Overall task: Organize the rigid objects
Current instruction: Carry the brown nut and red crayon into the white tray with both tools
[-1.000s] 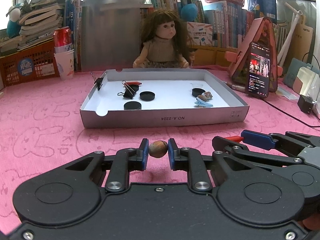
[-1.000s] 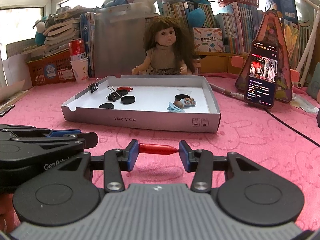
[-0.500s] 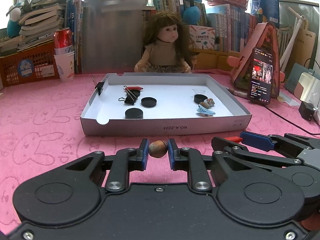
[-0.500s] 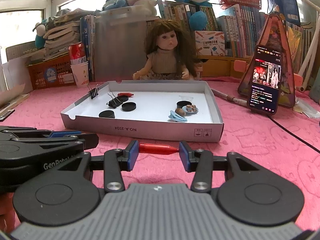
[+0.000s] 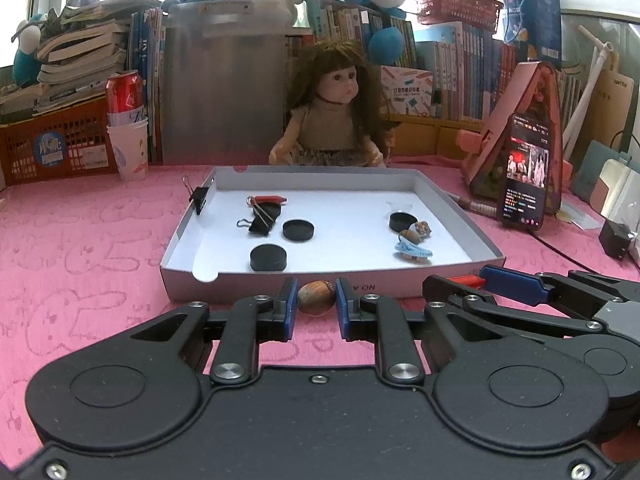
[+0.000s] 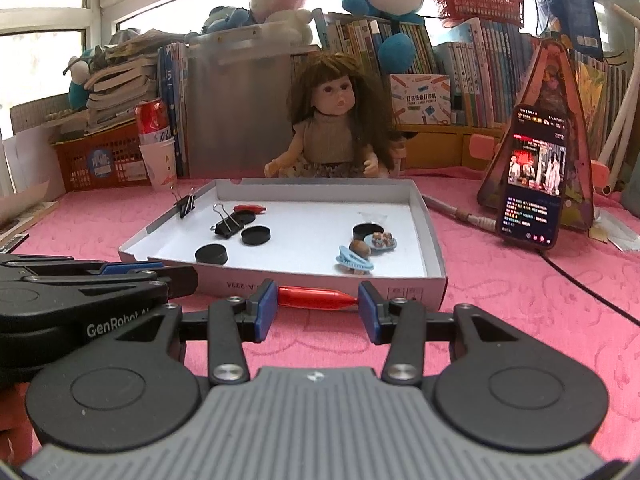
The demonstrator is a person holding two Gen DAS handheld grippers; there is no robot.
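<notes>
My left gripper (image 5: 316, 304) is shut on a brown nut (image 5: 316, 302), held just in front of the white tray's near wall (image 5: 420, 286). My right gripper (image 6: 317, 300) is shut on a red pen-like stick (image 6: 316, 297), held crosswise before the tray (image 6: 400, 290). Inside the tray lie black round caps (image 5: 298, 229), black binder clips (image 5: 262, 222), a red stick (image 5: 270, 199), a blue hair clip (image 5: 412, 251) and another nut (image 5: 410, 235). The right gripper's fingers (image 5: 512, 280) show at the right of the left wrist view.
A doll (image 5: 332, 120) sits behind the tray. A phone on a pink stand (image 5: 524, 176) is at the right, with a cable (image 5: 560, 248). A red can in a paper cup (image 5: 126, 128), an orange basket (image 5: 52, 144) and books line the back. Pink cloth (image 5: 80, 240) covers the table.
Both grippers have risen and moved toward the tray, which now looks nearer and is seen more from above. Each still holds its object.
</notes>
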